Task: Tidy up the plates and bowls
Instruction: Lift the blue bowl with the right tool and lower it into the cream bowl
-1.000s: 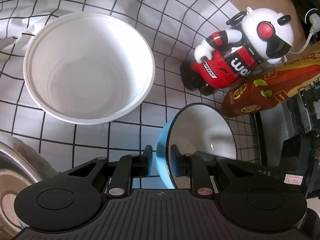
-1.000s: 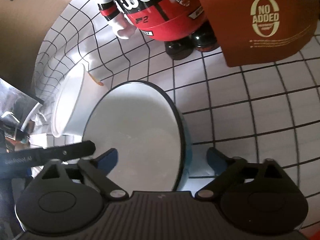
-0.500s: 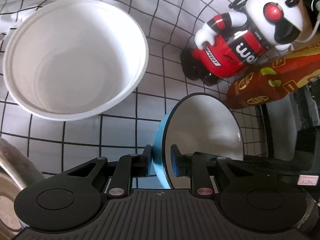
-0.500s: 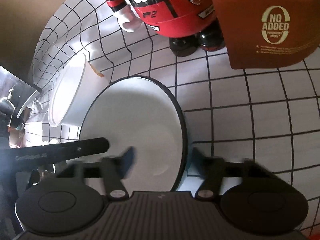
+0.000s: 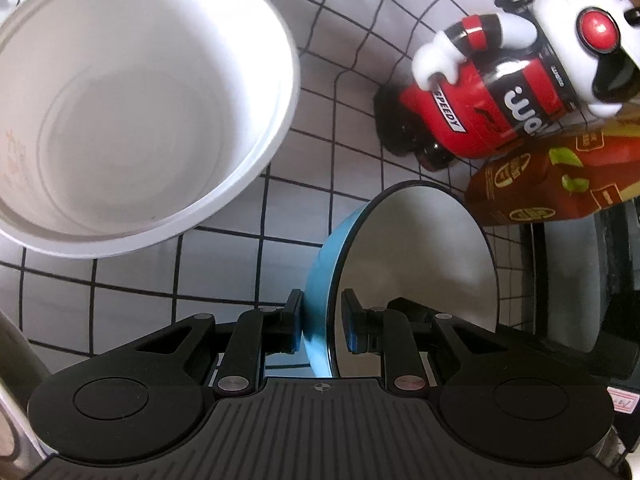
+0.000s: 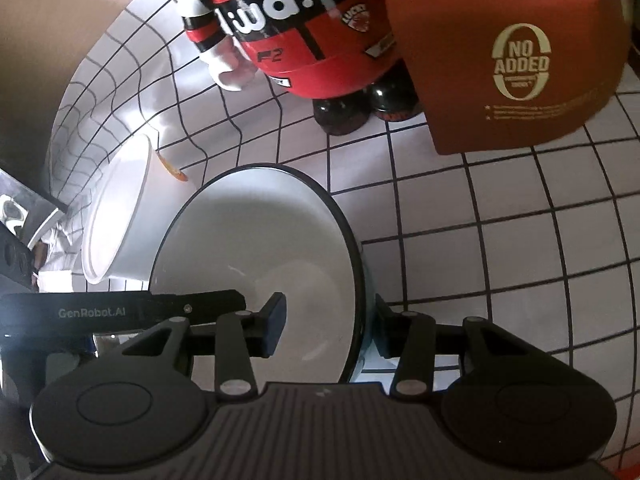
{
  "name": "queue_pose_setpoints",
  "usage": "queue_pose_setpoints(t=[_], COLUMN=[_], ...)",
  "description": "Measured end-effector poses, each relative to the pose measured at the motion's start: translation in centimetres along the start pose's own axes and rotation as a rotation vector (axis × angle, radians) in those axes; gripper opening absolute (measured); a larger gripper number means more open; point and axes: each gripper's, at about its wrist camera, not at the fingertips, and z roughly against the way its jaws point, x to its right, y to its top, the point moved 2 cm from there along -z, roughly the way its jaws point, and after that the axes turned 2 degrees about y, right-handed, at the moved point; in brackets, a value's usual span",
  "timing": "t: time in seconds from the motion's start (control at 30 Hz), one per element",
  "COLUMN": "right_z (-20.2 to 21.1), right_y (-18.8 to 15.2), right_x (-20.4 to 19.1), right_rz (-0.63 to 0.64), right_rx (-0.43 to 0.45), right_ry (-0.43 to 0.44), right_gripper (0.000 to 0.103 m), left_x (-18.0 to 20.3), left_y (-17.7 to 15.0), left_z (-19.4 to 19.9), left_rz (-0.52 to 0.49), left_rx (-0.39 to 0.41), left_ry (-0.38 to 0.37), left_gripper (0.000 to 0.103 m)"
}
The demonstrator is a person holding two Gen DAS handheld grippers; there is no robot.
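Note:
A blue bowl (image 5: 416,264) with a white inside and a dark rim sits on the checked cloth. My left gripper (image 5: 320,326) is shut on its near rim, one finger outside and one inside. In the right wrist view the blue bowl (image 6: 256,248) lies between the fingers of my right gripper (image 6: 328,330), whose jaws stand partly apart around the rim, not touching it. A large white bowl (image 5: 132,96) sits at upper left; in the right wrist view this white bowl (image 6: 116,216) is left of the blue one.
A red and white robot figure (image 5: 512,76) and an orange-brown carton (image 5: 560,184) stand behind the blue bowl; both show close in the right wrist view, figure (image 6: 300,28) and carton (image 6: 512,52). A metal bowl edge (image 5: 12,380) is at lower left. The checked cloth (image 6: 500,240) covers the table.
My right gripper's jaws have narrowed around the blue bowl's rim. My left gripper has moved closer to the white bowl, still holding the blue bowl.

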Motion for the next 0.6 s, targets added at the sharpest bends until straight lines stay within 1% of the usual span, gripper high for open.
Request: queue_pose_setpoints(t=[0.07,0.13,0.23,0.3,0.33,0.43,0.53,0.6], right_z=[0.5,1.9,4.9,7.3,8.3,10.4,12.0,12.4], right_y=[-0.1,-0.3,-0.7,-1.6,-2.2,-4.3,-6.8,-8.6], right_x=[-0.4,-1.0,-2.2,-3.6,-4.2,-5.6,-6.3,-6.5], right_rz=[0.004,0.015,0.017,0.055,0.069,0.101,0.11,0.1], right_rx=[0.021,0.056,0.114,0.167,0.185,0.222,0.233,0.221], right_ry=[-0.011,-0.019,0.003,0.006,0.0,-0.023,-0.024,-0.026], right_gripper=[0.045,0.045,0.045,0.045,0.045,0.045,0.045,0.045], left_x=[0.6,1.3,2.8,3.7,4.1,4.3,3.8,3.1], left_y=[-0.2,-0.5,-1.1,-1.8,-2.2,-3.9,-6.1,-7.8], left_z=[0.4,1.7,5.0,7.1,8.1,10.6,11.8,12.0], left_rz=[-0.036,-0.073,-0.133,-0.184,-0.2,-0.231,-0.256,-0.271], left_rx=[0.006,0.031,0.095,0.142,0.154,0.14,0.089,0.045], left_ry=[0.006,-0.012,-0.039,-0.054,-0.065,-0.116,-0.158,-0.157], left_gripper=[0.023,0.023,0.025,0.025,0.025,0.025,0.024,0.024])
